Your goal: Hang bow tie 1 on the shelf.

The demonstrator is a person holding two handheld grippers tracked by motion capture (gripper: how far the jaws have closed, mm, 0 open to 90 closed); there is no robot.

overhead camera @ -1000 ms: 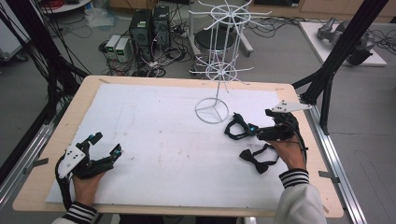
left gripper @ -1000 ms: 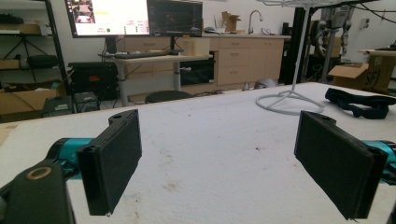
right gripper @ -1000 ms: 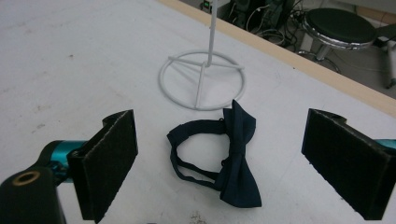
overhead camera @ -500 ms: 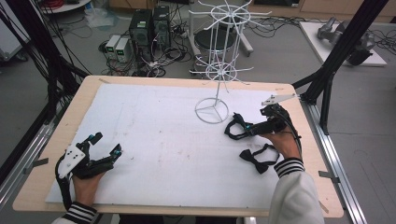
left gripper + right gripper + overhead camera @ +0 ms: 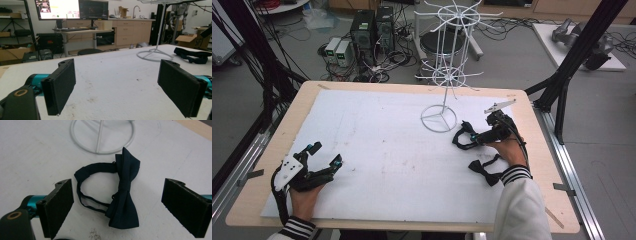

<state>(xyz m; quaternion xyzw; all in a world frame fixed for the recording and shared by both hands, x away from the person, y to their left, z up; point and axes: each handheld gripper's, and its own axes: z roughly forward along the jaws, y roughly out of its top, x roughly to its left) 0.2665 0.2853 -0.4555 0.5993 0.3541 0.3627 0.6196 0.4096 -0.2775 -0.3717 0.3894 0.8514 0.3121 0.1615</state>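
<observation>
Right tongs (image 5: 117,205) spread wide, straddling bow tie (image 5: 124,192) near rack base (image 5: 102,135); bow's long axis probably parallel to pads. Left tongs (image 5: 323,156) apart, far off.

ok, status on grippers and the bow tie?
Right gripper open over the bow tie, not gripping. Left gripper open, idle. Wire stand close behind.

High view looks down; both gripper views, low, share the wire stand (image 5: 443,70).
</observation>
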